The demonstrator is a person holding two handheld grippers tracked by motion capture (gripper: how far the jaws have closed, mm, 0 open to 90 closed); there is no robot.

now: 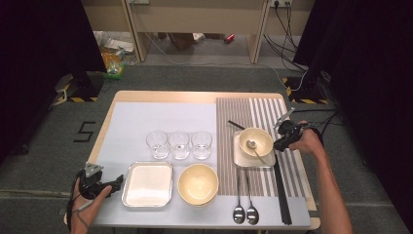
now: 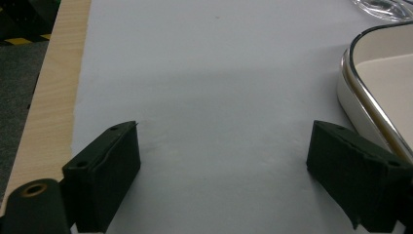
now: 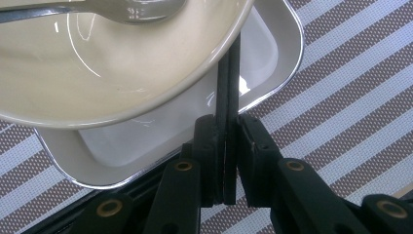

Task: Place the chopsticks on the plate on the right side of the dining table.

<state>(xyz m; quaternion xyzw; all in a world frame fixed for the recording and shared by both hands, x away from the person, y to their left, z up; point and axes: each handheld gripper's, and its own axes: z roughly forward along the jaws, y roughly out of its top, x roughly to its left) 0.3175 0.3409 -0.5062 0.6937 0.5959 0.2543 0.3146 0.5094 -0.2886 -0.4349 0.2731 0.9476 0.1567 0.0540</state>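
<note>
Right tool (image 1: 281,138): jaws closed on a pair of thin black chopsticks (image 3: 228,102), seen in the right gripper view as two flat matte sticks running from the pads up under the rim of a cream bowl (image 1: 256,141). This bowl sits on a small white tray (image 1: 239,157) with a bright metal rim, on the brown-and-white striped mat (image 1: 229,117) toward the right edge of the surface (image 1: 160,95). A steel spoon (image 1: 253,147) lies in the bowl. The bowl's glossy underside crowds the chopsticks from above; the tray corner lies just beside them.

Left tool (image 1: 118,183): jaws wide apart, nothing between them, over the pale grey sheet (image 2: 214,87) near the front left corner. A second white metal-rimmed tray (image 1: 147,183) lies just beside its right jaw.

Other items:
- three clear glasses (image 1: 179,145) in a row, mid-surface;
- a larger cream bowl (image 1: 197,183), round and glossy, toward the front edge, right of the second tray;
- two steel spoons (image 1: 245,212) side by side on the striped mat at the front edge;
- more black chopsticks (image 1: 281,195), right of the spoons.
</note>
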